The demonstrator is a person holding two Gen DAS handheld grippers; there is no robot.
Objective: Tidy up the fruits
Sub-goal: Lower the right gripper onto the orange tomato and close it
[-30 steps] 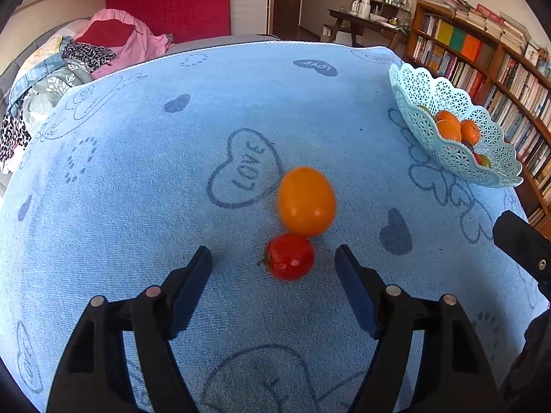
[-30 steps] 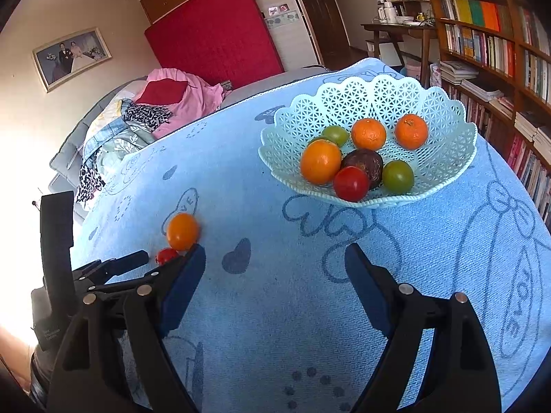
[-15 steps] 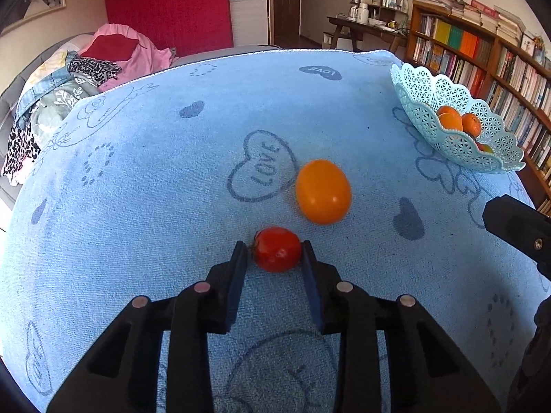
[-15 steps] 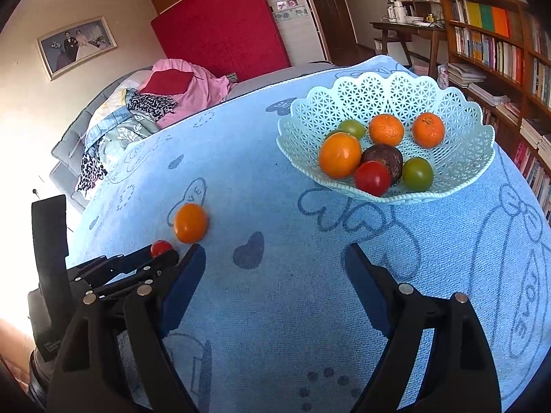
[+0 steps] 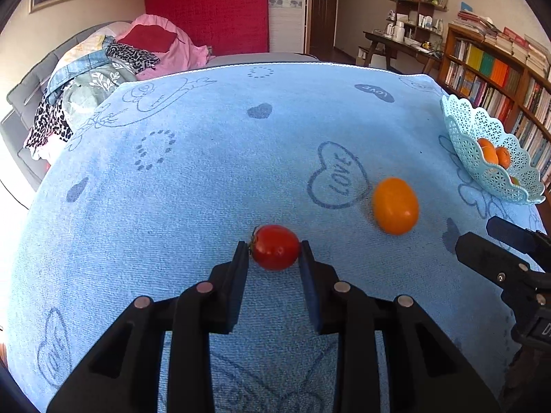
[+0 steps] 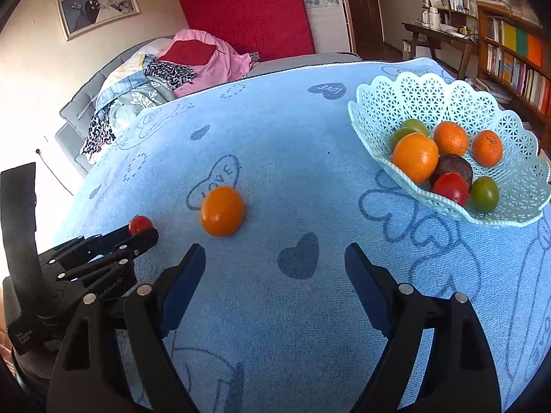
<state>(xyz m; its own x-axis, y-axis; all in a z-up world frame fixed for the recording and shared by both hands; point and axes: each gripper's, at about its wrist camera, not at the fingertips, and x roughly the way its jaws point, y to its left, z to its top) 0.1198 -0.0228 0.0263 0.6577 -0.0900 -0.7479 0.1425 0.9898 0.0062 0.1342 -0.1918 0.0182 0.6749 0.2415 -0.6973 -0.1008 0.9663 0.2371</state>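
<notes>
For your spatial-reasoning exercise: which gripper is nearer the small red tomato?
Left. The left gripper is clamped on the red tomato; the right gripper hangs open, off to its right.

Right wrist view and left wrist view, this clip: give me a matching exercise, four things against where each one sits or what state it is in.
Things:
1. red tomato
2. orange tomato
3. green tomato
4. right gripper

States:
A. open, holding nothing
B. inside the lattice basket
C. between the left gripper fingers
D. loose on the blue cloth, beside a LOVE heart print

Pairs: 1-C, 2-D, 3-B, 4-A
</notes>
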